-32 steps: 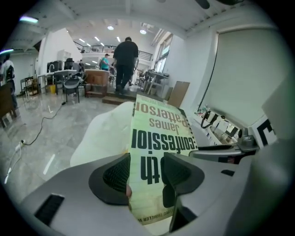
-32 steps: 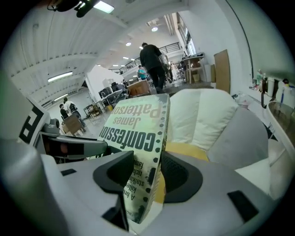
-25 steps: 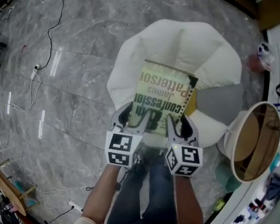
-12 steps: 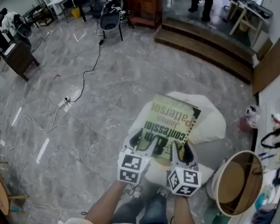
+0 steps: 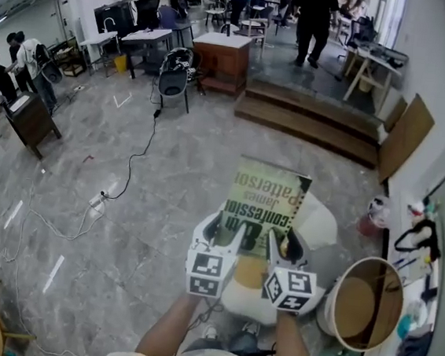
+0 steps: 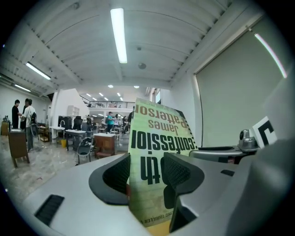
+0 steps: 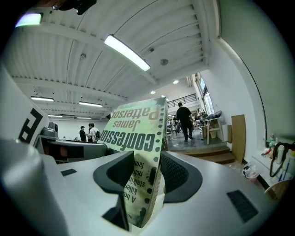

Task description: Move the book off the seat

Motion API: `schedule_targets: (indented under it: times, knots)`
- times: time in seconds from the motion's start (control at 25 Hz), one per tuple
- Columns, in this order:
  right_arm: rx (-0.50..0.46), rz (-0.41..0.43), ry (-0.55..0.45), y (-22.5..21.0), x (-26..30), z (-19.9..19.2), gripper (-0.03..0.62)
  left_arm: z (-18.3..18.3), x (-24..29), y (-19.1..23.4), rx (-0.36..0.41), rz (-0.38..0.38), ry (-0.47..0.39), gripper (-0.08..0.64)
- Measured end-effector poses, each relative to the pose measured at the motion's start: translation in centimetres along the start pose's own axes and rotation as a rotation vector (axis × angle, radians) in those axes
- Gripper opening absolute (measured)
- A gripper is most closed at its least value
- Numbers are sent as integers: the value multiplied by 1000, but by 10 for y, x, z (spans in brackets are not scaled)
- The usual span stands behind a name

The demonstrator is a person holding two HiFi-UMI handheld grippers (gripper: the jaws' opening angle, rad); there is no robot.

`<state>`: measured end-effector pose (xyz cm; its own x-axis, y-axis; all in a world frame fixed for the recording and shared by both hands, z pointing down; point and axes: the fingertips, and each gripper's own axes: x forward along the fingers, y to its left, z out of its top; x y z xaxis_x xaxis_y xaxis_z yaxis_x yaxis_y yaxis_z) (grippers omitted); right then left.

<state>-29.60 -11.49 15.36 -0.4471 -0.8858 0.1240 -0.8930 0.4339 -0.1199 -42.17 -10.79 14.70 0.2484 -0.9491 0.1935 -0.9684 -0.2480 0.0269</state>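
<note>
Pale green book [image 5: 267, 206] with black lettering; white seat [image 5: 325, 227].

Partly obscured items: book [image 5: 265, 205], lower edge covered in the head view by the left gripper [image 5: 225, 230] and right gripper [image 5: 285, 245], large title figures partly behind the jaws, small print on the back cover in the right gripper view cut by the near jaw and not readable in full; seat [image 5: 325, 223], mostly hidden behind book and grippers, only white bulges showing; yellow patch [image 5: 250, 273] beneath the book, too little visible to name; forearms [image 5: 166, 337], cut off by the lower edge; walking person [image 5: 312, 17], upper part cut by the top edge; clutter [image 5: 426, 234] along the right wall, small, cropped, unidentifiable.
</note>
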Motion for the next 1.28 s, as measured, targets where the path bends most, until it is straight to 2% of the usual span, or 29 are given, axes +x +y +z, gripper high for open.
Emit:
schedule_targets:
  times: [0.24, 0.6, 0.8, 1.04, 1.28]
  knots:
    - [-30, -95, -45, -12, -36, 24, 190, 25, -8, -31, 6, -106, -49, 236]
    - [-39, -318, -77, -65, -104, 41, 190, 38, 2, -112, 26, -313, -74, 236]
    - [-36, -441, -102, -116, -159, 48, 190, 46, 10, -188, 46, -438, -86, 236]
    - [-17, -572, -131, -198, -248, 51, 190, 48, 11, -311, 79, -569, -83, 233]
    - [13, -692, -142, -257, -331, 48, 190, 45, 2, -415, 109, -687, -62, 233]
